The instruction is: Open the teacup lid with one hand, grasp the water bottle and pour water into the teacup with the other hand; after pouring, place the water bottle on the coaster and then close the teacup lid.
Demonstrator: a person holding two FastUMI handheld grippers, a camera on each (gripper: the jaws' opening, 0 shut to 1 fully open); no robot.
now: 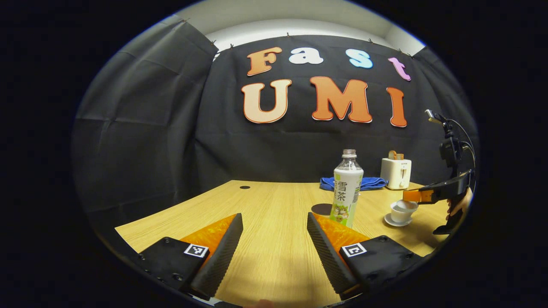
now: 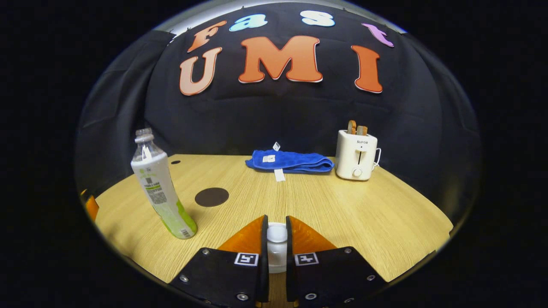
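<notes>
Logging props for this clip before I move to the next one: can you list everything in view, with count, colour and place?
water bottle: one, clear with a green and white label, no cap, standing mid-table
coaster: one, dark, round, flat on the table beside the bottle
teacup: one, white, on a white saucer, right part of the table
teacup lid: one, white, its knob between the right gripper's fingers
towel: one, blue, folded, at the back of the table
toaster: one, white, with slices in its slots, right of the towel
table: one, light wood
left gripper: one, fingers wide apart, short of the bottle
right gripper: one, closed on the lid knob
hand: one, holding the right gripper
</notes>
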